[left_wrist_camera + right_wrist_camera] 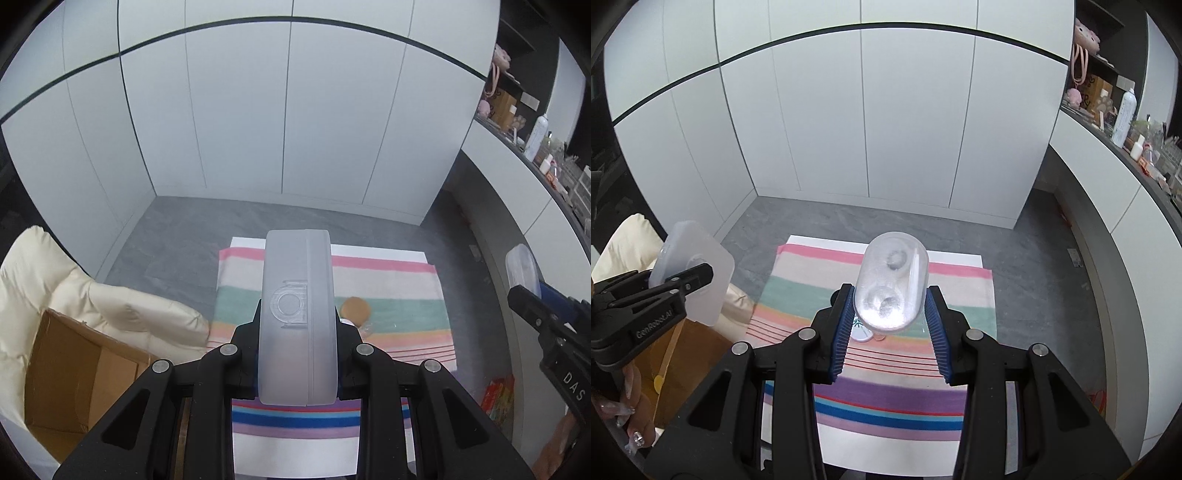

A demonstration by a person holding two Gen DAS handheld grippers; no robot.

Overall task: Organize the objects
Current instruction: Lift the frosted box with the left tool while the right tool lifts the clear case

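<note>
Black tool [892, 325], ribbed blue pads [844, 332]

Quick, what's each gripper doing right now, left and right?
Left gripper: closed on a frosted plastic case, held on edge.
Right gripper: closed on a clear oval container, up above the striped cloth.

Small objects [354, 314] behind frosted case [297, 317]

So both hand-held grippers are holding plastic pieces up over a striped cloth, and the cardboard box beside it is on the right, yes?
Not quite: the cardboard box is on the left of the striped cloth, as the left wrist view shows. The rest holds: the left hand-held gripper grips a frosted plastic case, the right hand-held gripper a clear one.
</note>
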